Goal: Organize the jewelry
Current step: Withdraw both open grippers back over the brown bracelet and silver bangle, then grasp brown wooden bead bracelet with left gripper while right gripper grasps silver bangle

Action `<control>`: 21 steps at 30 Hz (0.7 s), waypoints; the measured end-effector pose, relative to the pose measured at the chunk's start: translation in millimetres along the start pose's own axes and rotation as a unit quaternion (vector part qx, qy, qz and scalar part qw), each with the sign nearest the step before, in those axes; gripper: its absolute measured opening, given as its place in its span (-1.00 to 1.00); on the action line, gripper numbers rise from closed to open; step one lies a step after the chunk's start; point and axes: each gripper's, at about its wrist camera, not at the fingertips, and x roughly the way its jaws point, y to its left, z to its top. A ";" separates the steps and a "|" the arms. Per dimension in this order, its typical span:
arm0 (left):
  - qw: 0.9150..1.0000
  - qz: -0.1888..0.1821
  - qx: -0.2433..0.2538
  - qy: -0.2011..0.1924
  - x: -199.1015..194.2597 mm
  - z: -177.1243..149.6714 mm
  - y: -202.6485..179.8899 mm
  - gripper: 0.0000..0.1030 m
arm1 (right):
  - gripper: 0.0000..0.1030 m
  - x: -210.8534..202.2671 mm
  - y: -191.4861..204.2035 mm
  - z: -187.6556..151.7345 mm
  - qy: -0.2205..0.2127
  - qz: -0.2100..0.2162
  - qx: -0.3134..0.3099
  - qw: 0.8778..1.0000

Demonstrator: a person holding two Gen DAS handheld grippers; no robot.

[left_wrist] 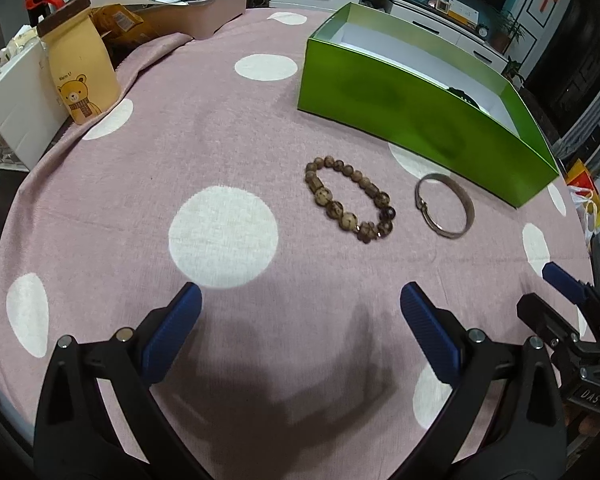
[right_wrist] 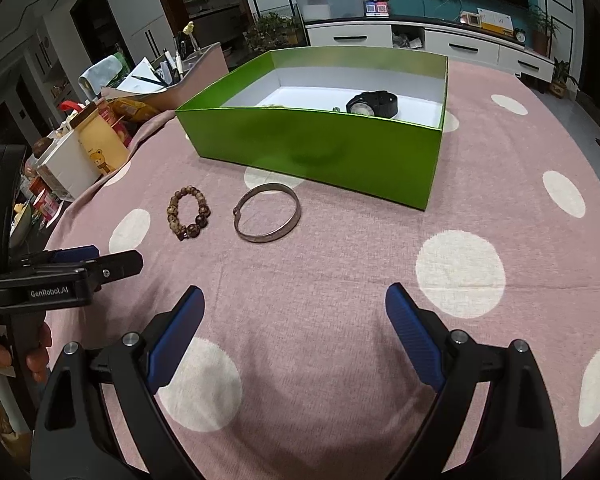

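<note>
Fingers on the left gripper (left_wrist: 300, 296) are wide apart and hold nothing. Fingers on the right gripper (right_wrist: 295, 298) are wide apart too, with nothing between them. Both hang just over the pink tablecloth (left_wrist: 220, 152) with white dots, near its front edge. Ahead of them lie two things, side by side but not touching: a brown bead bracelet (left_wrist: 350, 199) and a thin metal bangle (left_wrist: 445, 205). The bangle is the one nearer the green box (right_wrist: 320, 148). The box sits open toward the far edge of the cloth. Inside it is a black watch (right_wrist: 374, 104), close to its right wall. A yellow bag with a bear (left_wrist: 80, 68) stands at the far left edge.
</note>
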 end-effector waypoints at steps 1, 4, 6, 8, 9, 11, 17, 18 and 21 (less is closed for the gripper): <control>1.000 -0.001 -0.003 0.000 1.5 2.5 0.4 0.87 | 0.79 1.7 -1.5 1.6 0.000 0.000 0.004 1.000; 1.000 -0.009 -0.013 0.002 7.0 10.1 1.0 0.67 | 0.78 6.1 -5.0 7.7 -0.003 0.000 0.011 1.000; 1.000 -0.013 -0.019 0.004 12.0 15.4 0.5 0.57 | 0.69 9.5 -5.5 12.4 -0.005 0.000 0.011 1.000; 1.000 -0.014 -0.026 0.008 17.1 19.7 0.5 0.40 | 0.61 13.3 -4.7 17.8 -0.007 -0.001 0.007 1.000; 0.999 -0.017 -0.031 0.010 20.3 22.3 0.5 0.36 | 0.55 15.8 -3.7 20.6 -0.007 -0.001 0.004 1.000; 0.999 -0.017 -0.038 0.013 25.1 26.5 0.1 0.21 | 0.45 20.4 -1.7 25.4 -0.007 -0.001 -0.004 1.000; 1.000 -0.003 -0.029 0.004 32.8 37.3 -7.3 -0.04 | 0.14 41.9 6.8 39.4 -0.001 -0.011 -0.034 0.999; 1.000 0.002 -0.022 0.003 34.2 38.8 -9.7 -0.06 | 0.09 46.5 7.6 41.4 0.001 -0.015 -0.037 0.999; 1.000 0.014 -0.004 -0.004 37.5 41.5 -14.8 -0.17 | -0.04 58.2 10.2 45.7 0.009 -0.027 -0.048 0.998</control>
